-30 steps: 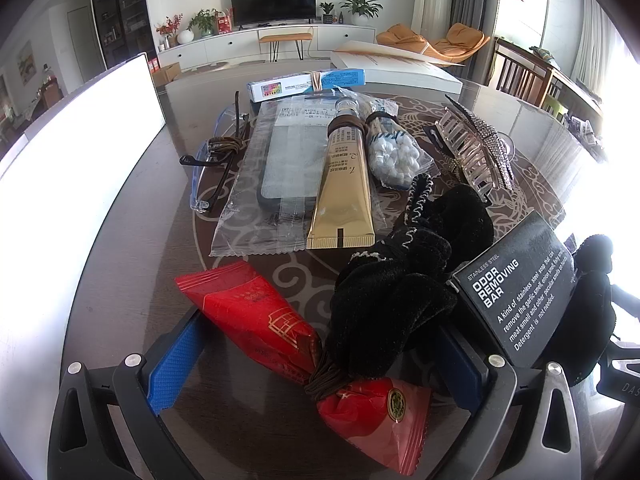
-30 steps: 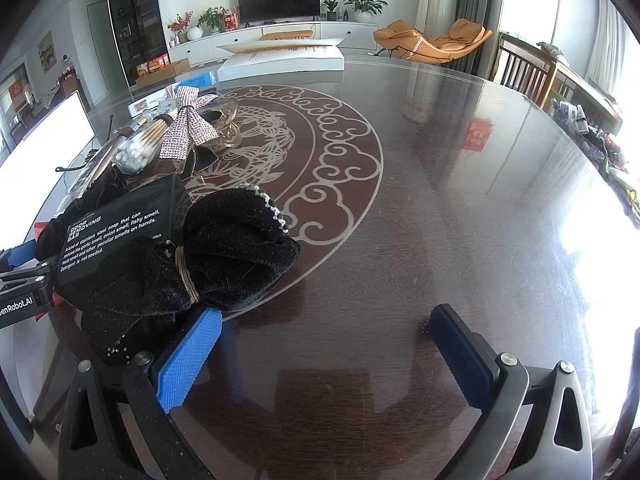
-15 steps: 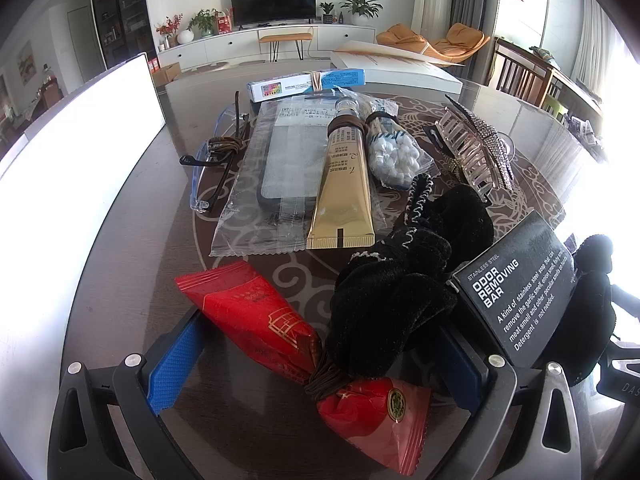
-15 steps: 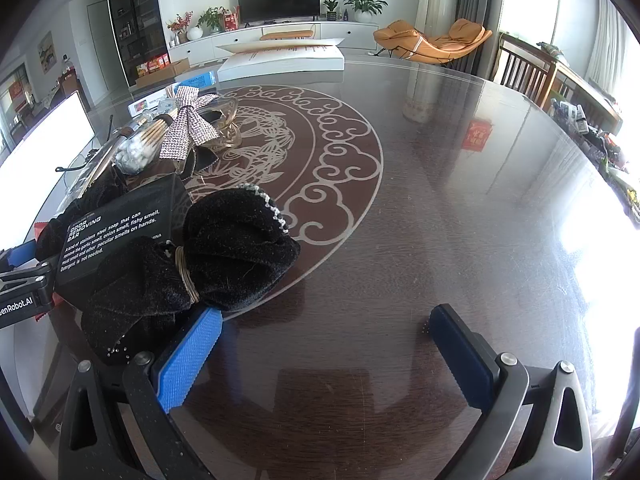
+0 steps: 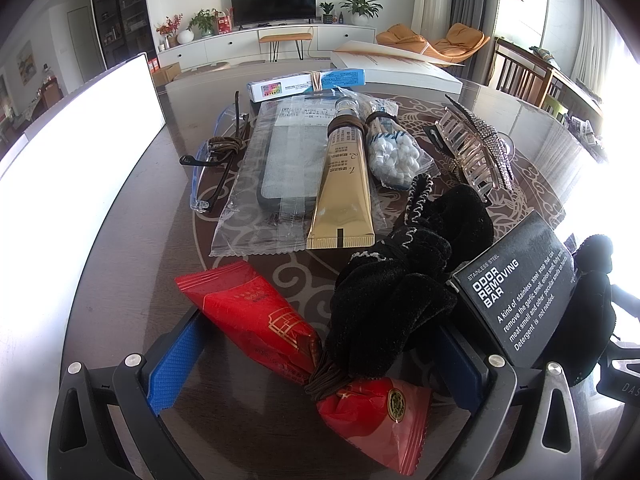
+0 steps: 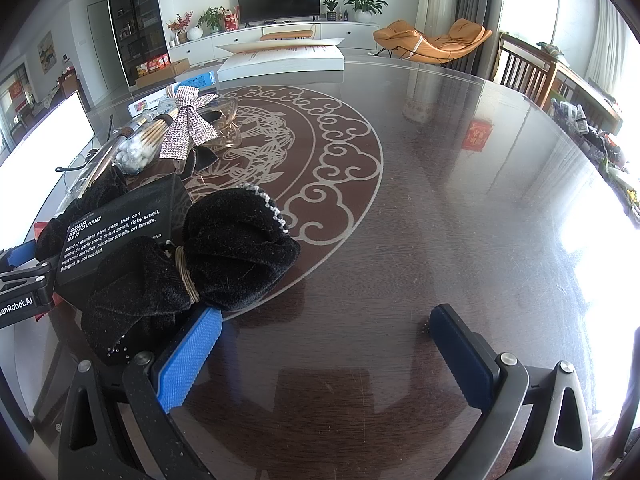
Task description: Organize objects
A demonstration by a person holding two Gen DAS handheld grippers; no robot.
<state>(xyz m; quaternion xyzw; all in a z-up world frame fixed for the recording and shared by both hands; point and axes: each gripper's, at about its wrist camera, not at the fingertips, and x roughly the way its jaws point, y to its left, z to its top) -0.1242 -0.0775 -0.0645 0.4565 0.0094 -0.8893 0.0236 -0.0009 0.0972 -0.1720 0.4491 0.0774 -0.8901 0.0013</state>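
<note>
My left gripper is open, its blue pads either side of a pair of red snack packets tied with a brown band, and a black velvet scrunchie. Beyond lie a gold tube, a bagged phone case, a bag of cotton swabs, a rhinestone hair claw, clear glasses and a black "Odor Removing Bar" box. My right gripper is open over bare table; a black velvet bow lies by its left finger.
The dark round table has a cloud-pattern centre. A white board stands along the left. A flat white box lies at the far edge, a blue-white carton before it. Wooden chairs stand at the right.
</note>
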